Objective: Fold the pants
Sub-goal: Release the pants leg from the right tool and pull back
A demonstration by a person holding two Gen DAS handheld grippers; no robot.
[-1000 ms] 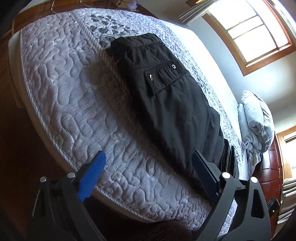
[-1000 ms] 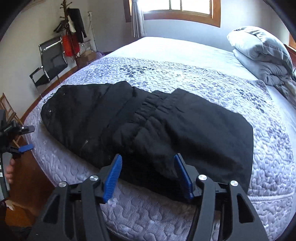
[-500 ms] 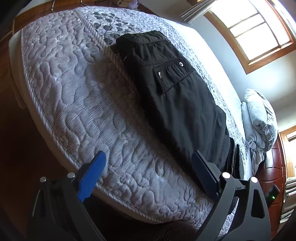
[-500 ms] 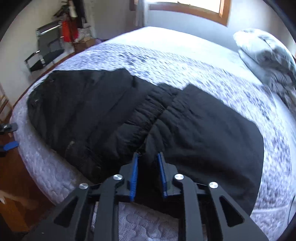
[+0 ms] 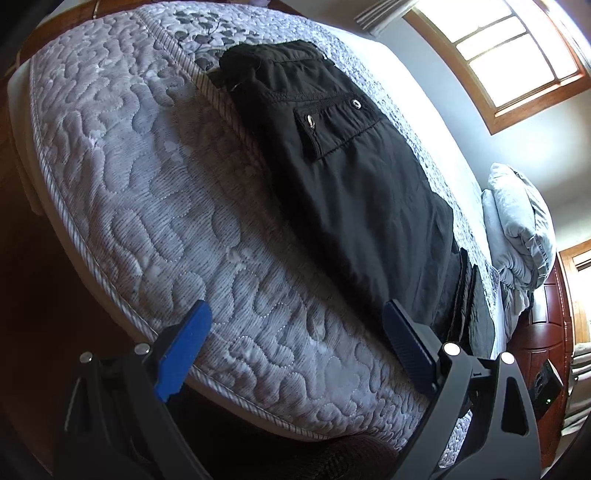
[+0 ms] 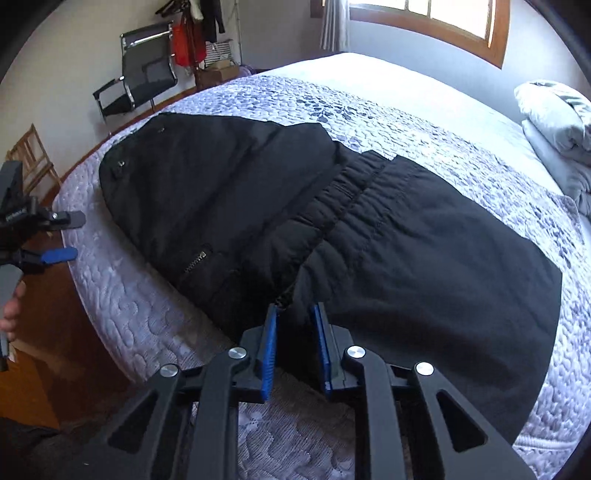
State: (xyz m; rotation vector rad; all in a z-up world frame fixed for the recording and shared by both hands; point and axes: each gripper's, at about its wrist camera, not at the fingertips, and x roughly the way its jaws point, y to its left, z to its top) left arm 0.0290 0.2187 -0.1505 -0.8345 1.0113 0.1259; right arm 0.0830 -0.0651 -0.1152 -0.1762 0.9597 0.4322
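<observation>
Black pants (image 6: 332,229) lie spread along the near edge of a quilted mattress (image 6: 140,332), waistband near the middle, cargo pocket (image 5: 332,125) at the far end in the left wrist view. My right gripper (image 6: 295,317) is nearly shut, its blue pads pinching the pants' near edge at the waistband. My left gripper (image 5: 295,332) is wide open and empty, hovering off the mattress's side with its right finger (image 5: 406,343) over the pants' (image 5: 351,184) edge. It also shows at the left of the right wrist view (image 6: 55,236).
A folded grey duvet and pillow (image 6: 557,125) sit at the head of the bed. A black chair (image 6: 140,77) and a coat rack with clothes (image 6: 195,33) stand by the far wall. A wooden nightstand (image 5: 546,332) is beside the bed. Wood floor (image 6: 48,369) lies below.
My right gripper closed from wide open onto the pants' near edge at the waistband. My left gripper stayed open and shifted slightly along the mattress side.
</observation>
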